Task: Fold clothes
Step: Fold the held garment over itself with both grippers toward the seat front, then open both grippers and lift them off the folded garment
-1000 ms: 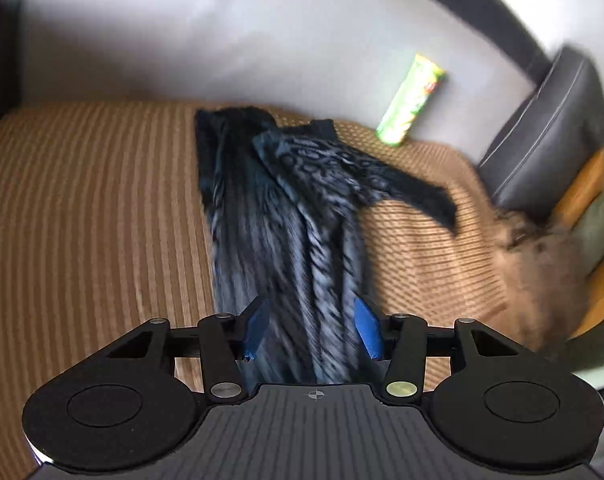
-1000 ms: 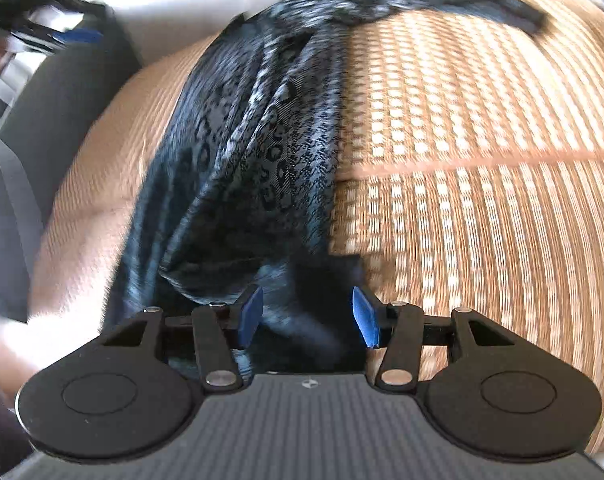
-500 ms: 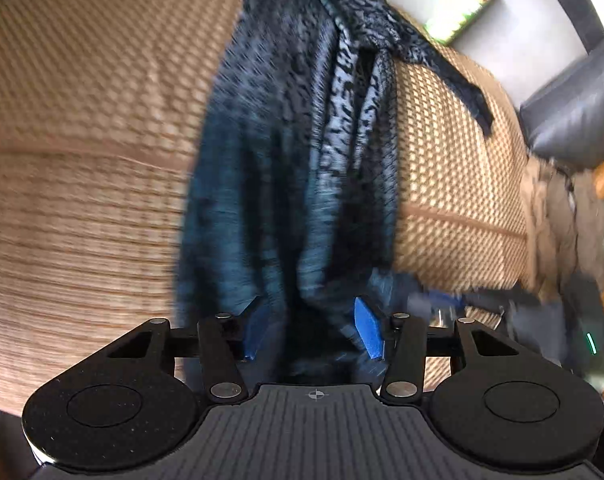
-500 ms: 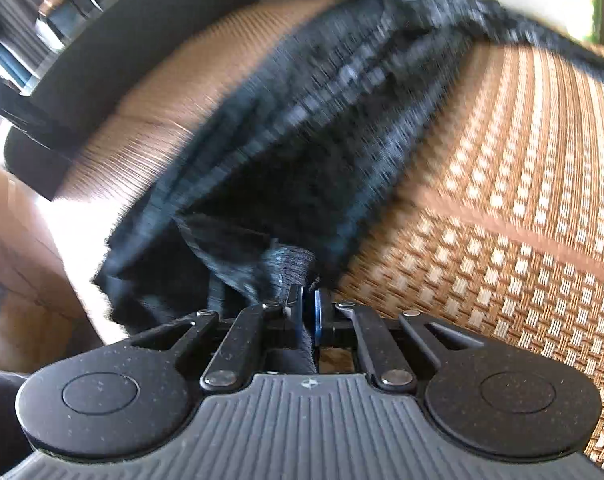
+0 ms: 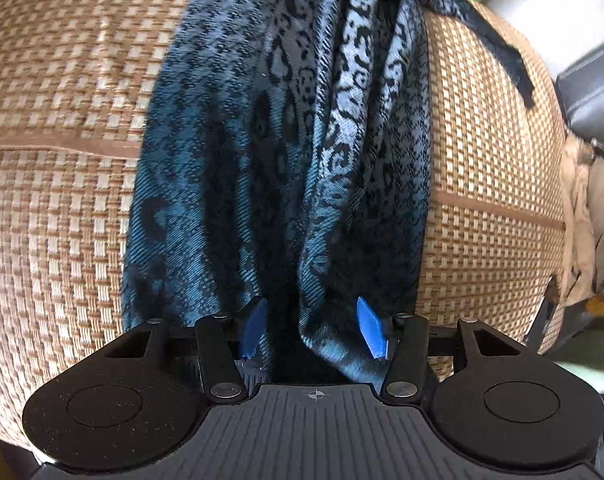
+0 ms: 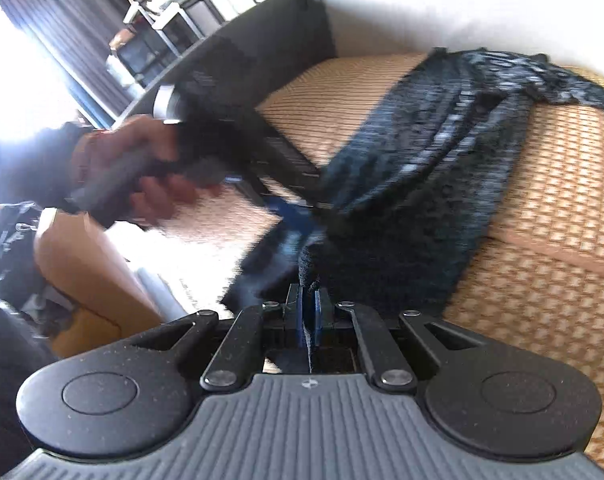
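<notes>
The scarf (image 5: 286, 132) is lying bunched lengthwise down the middle of the woven mat (image 5: 62, 208), its far end trailing up toward the wall and its near end hanging at the mat's front edge. That long, gathered lie is presumably why both hands are working the near end: two corners need catching before the cloth can be spread or doubled over.

The right claw (image 6: 307, 316) is pinching a dark tuft of the scarf's near edge, blue pads nearly meeting with only a thin fold squeezed between them. Judging by the angle, it is holding that corner clear of the mat so the fabric is draping back from it.

The left claw (image 5: 313, 328) is pointing steeply down over the scarf's near end, and its jaws are closing. They are about half apart, with a ridge of patterned blue cloth running up between the blue pads (image 5: 371, 330). The pads are not pressing on it yet, so nothing is gripped on that side.

In the right wrist view, the person's hand (image 6: 134, 172) is gripping the left tool's handle just beside the scarf's edge, though that part is blurred.
</notes>
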Demonstrator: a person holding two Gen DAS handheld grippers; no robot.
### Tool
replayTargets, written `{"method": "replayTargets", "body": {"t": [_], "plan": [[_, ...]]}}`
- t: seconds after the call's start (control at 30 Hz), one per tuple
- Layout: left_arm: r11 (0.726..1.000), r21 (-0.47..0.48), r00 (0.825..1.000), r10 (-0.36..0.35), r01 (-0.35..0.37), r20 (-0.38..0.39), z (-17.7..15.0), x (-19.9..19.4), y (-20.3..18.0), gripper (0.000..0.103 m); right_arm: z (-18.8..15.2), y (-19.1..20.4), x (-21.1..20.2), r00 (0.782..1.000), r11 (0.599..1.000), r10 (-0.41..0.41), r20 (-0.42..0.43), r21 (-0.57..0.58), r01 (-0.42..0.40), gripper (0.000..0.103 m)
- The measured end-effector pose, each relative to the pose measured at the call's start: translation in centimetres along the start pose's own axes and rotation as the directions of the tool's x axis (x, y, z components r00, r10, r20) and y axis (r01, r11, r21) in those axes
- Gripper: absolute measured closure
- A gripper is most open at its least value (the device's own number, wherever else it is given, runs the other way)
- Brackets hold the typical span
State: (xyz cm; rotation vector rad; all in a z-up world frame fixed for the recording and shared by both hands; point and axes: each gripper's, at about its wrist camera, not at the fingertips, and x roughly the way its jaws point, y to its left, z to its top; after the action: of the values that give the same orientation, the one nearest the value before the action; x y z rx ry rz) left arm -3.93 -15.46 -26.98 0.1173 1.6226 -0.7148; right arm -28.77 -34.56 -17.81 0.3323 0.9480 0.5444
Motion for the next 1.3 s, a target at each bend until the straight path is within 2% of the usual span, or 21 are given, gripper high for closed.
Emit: {"method": "replayTargets", "body": {"t": [0.03,0.07,0.13,0.23,0.33,0.4,0.43,0.5,0.57,0.63,0.7,0.83,1.0,1.17,1.3], "plan": [[1.0,0.019,1.0,0.005,-0.005,0.0,0.0,0.2,-0.2,0.095,0.0,0.7,0.3,1.0,1.0,0.015,-0.003,0.002,-0.015,0.097],[0.999,0.038,1.0,0.007,-0.007,0.006,0.2,0.2,-0.3,0.103,-0.2,1.3,0.9,0.999,1.0,0.03,-0.01,0.008,-0.03,0.097],[0.997,0.077,1.0,0.009,-0.01,0.02,0.4,0.2,-0.5,0.103,-0.6,2.3,2.3,0.998,0.998,0.054,-0.031,0.022,-0.053,0.096],[0.981,0.173,0.996,0.081,-0.084,0.025,0.2,0.6,-0.5,0.103,-1.9,3.3,5.5,0.993,0.997,0.058,-0.105,0.052,-0.053,0.091],[0.973,0.205,0.994,0.108,-0.109,0.018,-0.1,1.1,0.4,0.103,-3.5,3.6,8.2,0.976,0.995,0.053,-0.21,0.088,-0.036,0.088],[0.973,0.206,0.994,0.103,-0.105,0.019,-0.3,1.2,1.1,0.102,-4.1,3.6,8.4,0.972,0.993,0.048,-0.232,0.115,-0.021,0.078],[0.977,0.194,0.996,0.087,-0.09,0.022,-0.3,1.0,1.5,0.091,-4.3,3.4,7.9,0.976,0.991,0.035,-0.217,0.133,-0.006,0.077],[0.983,0.172,0.997,0.065,-0.07,0.035,-0.4,0.8,2.2,0.076,-4.4,2.6,6.5,0.987,0.98,-0.031,-0.16,0.188,0.062,0.064],[0.986,0.158,0.998,0.046,-0.052,0.039,-0.1,0.7,2.7,0.074,-4.4,1.0,5.4,0.983,0.948,-0.138,-0.121,0.27,0.166,0.053],[0.988,0.149,0.999,0.028,-0.034,0.043,0.2,0.5,3.0,0.074,-4.2,-0.9,5.1,0.964,0.908,-0.234,-0.128,0.326,0.264,0.053],[0.989,0.149,0.999,0.011,-0.018,0.048,0.5,0.0,3.2,0.072,-3.7,-2.1,5.2,0.948,0.887,-0.285,-0.138,0.337,0.316,0.053],[0.988,0.152,0.997,-0.038,0.027,0.068,1.9,-1.5,3.2,0.065,-0.3,-2.7,4.6,0.941,0.874,-0.327,-0.081,0.353,0.334,0.053],[0.987,0.152,0.987,-0.072,0.05,0.147,5.3,-3.8,2.3,0.059,6.0,-4.6,2.2,0.922,0.858,-0.387,0.024,0.374,0.351,0.053],[0.992,0.124,0.968,-0.044,0.014,0.248,10.5,-4.6,0.1,0.054,12.4,-8.8,0.3,0.9,0.854,-0.409,0.147,0.41,0.321,0.053],[0.993,0.107,0.958,0.013,-0.046,0.287,13.3,-3.1,-1.7,0.053,17.3,-13.7,1.3,0.898,0.875,-0.403,0.174,0.362,0.322,0.053]]}}
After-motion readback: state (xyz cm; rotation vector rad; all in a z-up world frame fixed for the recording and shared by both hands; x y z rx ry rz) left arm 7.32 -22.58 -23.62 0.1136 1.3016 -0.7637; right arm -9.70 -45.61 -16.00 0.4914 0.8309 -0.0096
